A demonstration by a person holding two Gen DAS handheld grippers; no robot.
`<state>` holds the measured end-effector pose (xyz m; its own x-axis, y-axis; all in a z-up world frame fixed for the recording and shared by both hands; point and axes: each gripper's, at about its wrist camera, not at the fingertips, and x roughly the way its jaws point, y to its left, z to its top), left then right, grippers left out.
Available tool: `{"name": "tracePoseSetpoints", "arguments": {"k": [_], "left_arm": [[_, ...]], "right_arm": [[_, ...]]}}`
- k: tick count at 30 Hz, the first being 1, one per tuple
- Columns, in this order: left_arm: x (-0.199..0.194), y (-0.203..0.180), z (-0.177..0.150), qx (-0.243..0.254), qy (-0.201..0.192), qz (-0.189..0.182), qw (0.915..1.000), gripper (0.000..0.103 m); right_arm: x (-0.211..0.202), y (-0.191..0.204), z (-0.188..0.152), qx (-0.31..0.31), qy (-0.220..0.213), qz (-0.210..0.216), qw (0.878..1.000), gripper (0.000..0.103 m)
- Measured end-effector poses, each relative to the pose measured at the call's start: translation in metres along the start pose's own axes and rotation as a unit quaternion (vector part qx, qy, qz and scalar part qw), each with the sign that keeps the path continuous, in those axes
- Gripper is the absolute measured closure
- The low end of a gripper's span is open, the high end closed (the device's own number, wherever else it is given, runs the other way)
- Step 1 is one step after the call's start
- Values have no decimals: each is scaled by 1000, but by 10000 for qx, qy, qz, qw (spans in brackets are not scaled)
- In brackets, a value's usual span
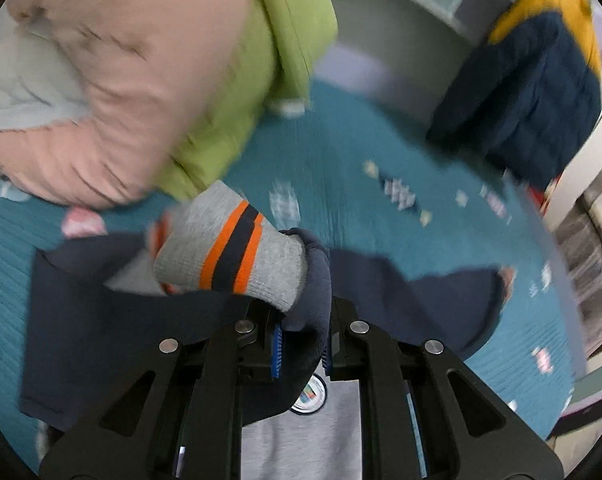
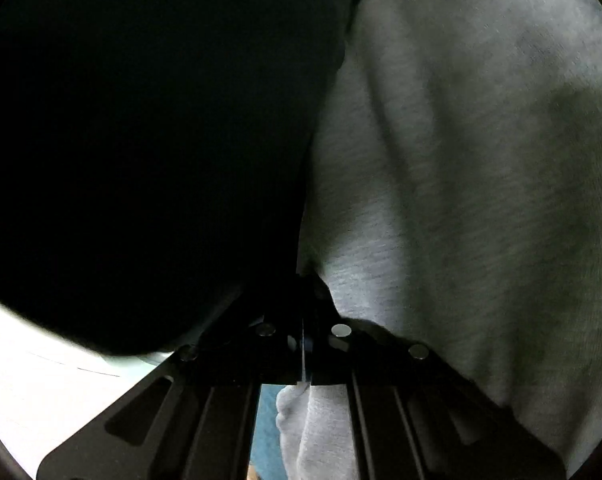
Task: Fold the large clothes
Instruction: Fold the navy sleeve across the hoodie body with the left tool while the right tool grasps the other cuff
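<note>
A navy and grey sweatshirt (image 1: 101, 320) lies half lifted over the teal bedspread (image 1: 381, 152). Its grey cuff (image 1: 237, 252) has orange and navy stripes. In the left wrist view my left gripper (image 1: 303, 320) is shut on a bunch of navy cloth just behind that cuff, which sticks up past the blue pads (image 1: 277, 348). A grey panel with a round badge (image 1: 311, 396) hangs under the fingers. In the right wrist view the sweatshirt's grey cloth (image 2: 461, 200) and dark cloth (image 2: 141, 140) fill the picture and gather at my right gripper (image 2: 303, 320), whose jaws stand closed together on it.
A pink garment (image 1: 113, 80) and a green one (image 1: 269, 60) are heaped at the back left of the bed, beside a pale blue cloth (image 1: 17, 88). A navy and yellow puffer jacket (image 1: 533, 92) sits at the back right. The bed's edge (image 1: 557, 280) runs down the right.
</note>
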<state>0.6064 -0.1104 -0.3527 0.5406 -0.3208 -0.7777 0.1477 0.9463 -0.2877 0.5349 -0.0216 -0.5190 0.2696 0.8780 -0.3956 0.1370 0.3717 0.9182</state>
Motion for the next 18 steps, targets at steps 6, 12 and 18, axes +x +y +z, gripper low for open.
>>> {"name": "tracePoseSetpoints", "arguments": {"k": [6, 12, 18], "left_arm": [[77, -36, -35, 442, 680, 601, 9949, 89], [111, -60, -56, 1084, 987, 1051, 9836, 69], [115, -83, -63, 1469, 1392, 834, 9757, 26]], "right_arm": [[-1, 0, 7, 165, 187, 191, 9995, 103], [4, 4, 12, 227, 298, 327, 9988, 103], [2, 15, 17, 224, 431, 201, 9986, 103]]}}
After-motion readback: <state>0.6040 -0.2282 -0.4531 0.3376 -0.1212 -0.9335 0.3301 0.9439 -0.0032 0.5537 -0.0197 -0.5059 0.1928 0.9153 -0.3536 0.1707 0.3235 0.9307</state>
